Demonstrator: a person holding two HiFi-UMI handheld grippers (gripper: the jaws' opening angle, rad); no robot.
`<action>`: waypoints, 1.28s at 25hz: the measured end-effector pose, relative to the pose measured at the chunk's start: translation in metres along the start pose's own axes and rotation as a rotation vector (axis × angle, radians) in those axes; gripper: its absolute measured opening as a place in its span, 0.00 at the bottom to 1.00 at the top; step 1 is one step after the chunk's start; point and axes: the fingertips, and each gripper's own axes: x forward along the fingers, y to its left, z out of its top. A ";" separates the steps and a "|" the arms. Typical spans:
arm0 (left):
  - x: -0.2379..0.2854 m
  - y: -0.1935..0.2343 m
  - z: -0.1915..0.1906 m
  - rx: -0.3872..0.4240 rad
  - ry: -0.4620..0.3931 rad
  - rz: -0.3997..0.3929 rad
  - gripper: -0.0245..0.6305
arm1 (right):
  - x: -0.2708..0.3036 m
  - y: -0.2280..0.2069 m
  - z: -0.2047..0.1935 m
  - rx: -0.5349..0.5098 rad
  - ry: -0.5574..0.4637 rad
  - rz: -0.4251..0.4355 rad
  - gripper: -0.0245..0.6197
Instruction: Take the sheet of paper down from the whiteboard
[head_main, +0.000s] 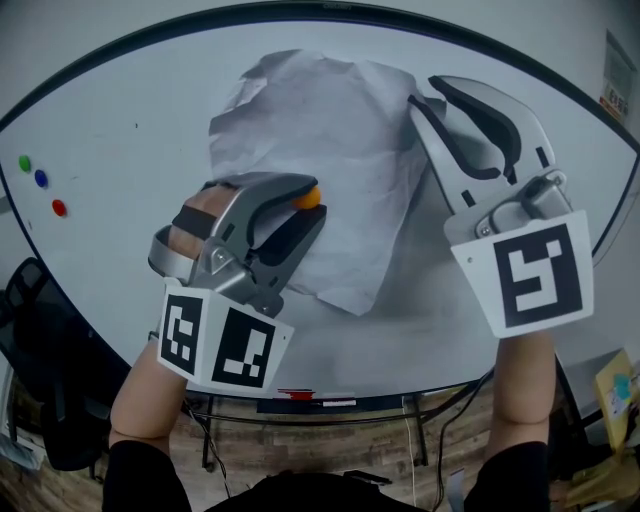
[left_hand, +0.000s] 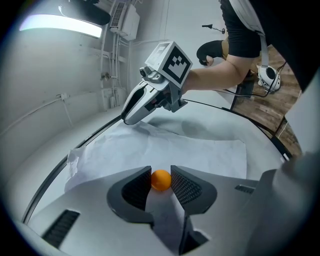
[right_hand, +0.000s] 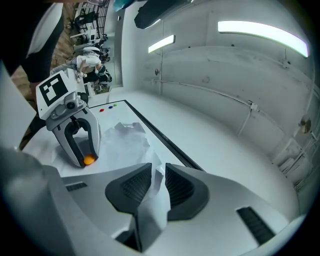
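Note:
A crumpled white sheet of paper (head_main: 310, 130) lies against the whiteboard (head_main: 120, 120). My left gripper (head_main: 312, 200) is at the sheet's lower left part, shut on a small orange magnet (left_hand: 161, 180) that sits between its pads on the paper (left_hand: 200, 150). My right gripper (head_main: 425, 95) is at the sheet's upper right edge. In the right gripper view a raised fold of the paper (right_hand: 156, 197) stands in the gap of the right gripper (right_hand: 158, 182), with space still visible beside it. That view also shows the left gripper (right_hand: 89, 159) with the orange magnet (right_hand: 89, 160).
Green (head_main: 25, 162), blue (head_main: 41, 178) and red (head_main: 59, 207) magnets stick to the board's left side. A tray with markers (head_main: 315, 400) runs under the board's lower edge. A black chair (head_main: 40, 330) stands at the lower left.

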 end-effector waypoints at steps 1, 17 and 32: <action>0.000 0.000 0.000 0.000 0.001 0.000 0.24 | 0.001 0.001 -0.001 -0.005 0.007 0.004 0.18; -0.001 0.000 0.000 0.003 0.008 -0.004 0.24 | 0.004 0.002 -0.008 -0.024 0.046 -0.005 0.09; -0.004 0.003 0.006 -0.014 -0.010 -0.009 0.24 | 0.004 0.001 -0.002 -0.035 0.049 0.002 0.07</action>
